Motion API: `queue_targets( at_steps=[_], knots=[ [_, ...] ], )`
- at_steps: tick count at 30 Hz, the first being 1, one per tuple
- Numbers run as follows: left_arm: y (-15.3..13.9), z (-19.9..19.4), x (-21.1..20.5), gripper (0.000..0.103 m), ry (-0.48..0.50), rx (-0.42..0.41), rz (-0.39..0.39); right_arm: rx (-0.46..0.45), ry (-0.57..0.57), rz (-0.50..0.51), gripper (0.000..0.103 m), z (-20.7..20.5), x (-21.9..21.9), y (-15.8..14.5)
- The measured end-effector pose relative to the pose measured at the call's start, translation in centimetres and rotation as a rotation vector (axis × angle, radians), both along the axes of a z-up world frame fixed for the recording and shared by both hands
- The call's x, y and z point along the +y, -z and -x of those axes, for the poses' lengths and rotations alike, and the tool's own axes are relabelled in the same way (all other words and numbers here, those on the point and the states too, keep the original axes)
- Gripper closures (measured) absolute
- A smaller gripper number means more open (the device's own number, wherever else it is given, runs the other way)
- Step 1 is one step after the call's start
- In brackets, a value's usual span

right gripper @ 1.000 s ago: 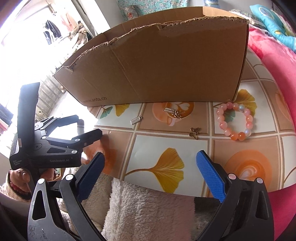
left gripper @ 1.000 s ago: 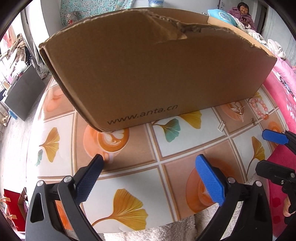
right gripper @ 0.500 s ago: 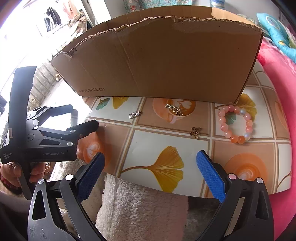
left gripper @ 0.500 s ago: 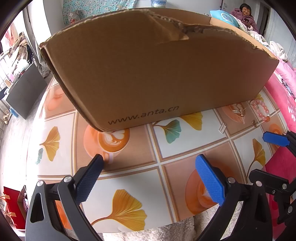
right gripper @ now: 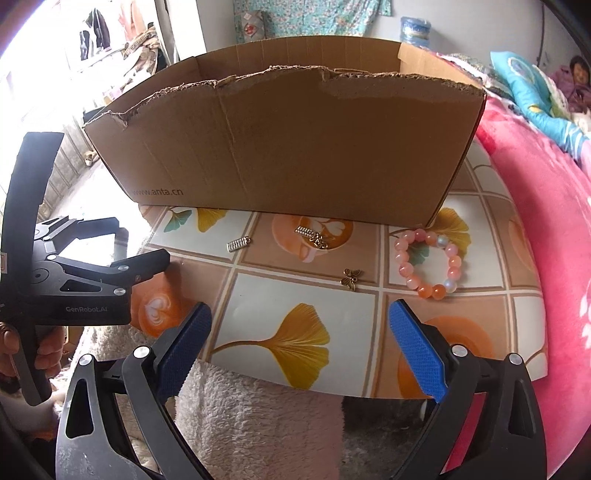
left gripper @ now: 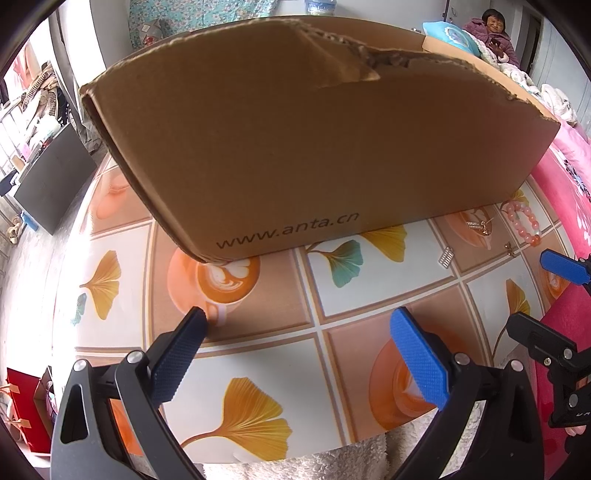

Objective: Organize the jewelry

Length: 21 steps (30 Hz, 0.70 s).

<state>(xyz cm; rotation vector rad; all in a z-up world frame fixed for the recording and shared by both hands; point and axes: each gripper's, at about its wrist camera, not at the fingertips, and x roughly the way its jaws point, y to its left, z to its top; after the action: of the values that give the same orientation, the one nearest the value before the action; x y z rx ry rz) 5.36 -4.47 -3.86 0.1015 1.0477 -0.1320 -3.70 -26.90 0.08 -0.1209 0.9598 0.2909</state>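
A brown cardboard box (right gripper: 288, 147) stands on a table with a ginkgo-leaf cloth (right gripper: 280, 306). In front of it lie a pink bead bracelet (right gripper: 428, 262), a small gold butterfly charm (right gripper: 350, 277), a gold and silver charm cluster (right gripper: 313, 236) and a small silver bar charm (right gripper: 239, 244). My right gripper (right gripper: 299, 347) is open and empty, above the table's near edge, short of the charms. My left gripper (left gripper: 299, 354) is open and empty, in front of the box (left gripper: 314, 147). The bracelet (left gripper: 522, 223) and silver charm (left gripper: 446, 256) lie at its far right.
A pink blanket (right gripper: 546, 229) covers the bed to the right of the table. A white fleece cloth (right gripper: 255, 417) hangs at the near edge. A person (left gripper: 493, 31) sits at the far right. A dark panel (left gripper: 51, 184) stands on the left.
The right gripper has risen and tilted, so the box's open top and the charms now show lower and nearer. The left gripper has hardly moved. Both stay open.
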Motion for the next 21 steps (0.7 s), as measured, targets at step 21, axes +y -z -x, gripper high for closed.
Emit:
queue_targets(
  at_steps=[21],
  knots=[
    [-0.3, 0.1, -0.4, 0.005, 0.054, -0.049, 0.017, -0.019, -0.007, -0.015, 0.045, 0.5, 0.4, 2.0]
  ],
)
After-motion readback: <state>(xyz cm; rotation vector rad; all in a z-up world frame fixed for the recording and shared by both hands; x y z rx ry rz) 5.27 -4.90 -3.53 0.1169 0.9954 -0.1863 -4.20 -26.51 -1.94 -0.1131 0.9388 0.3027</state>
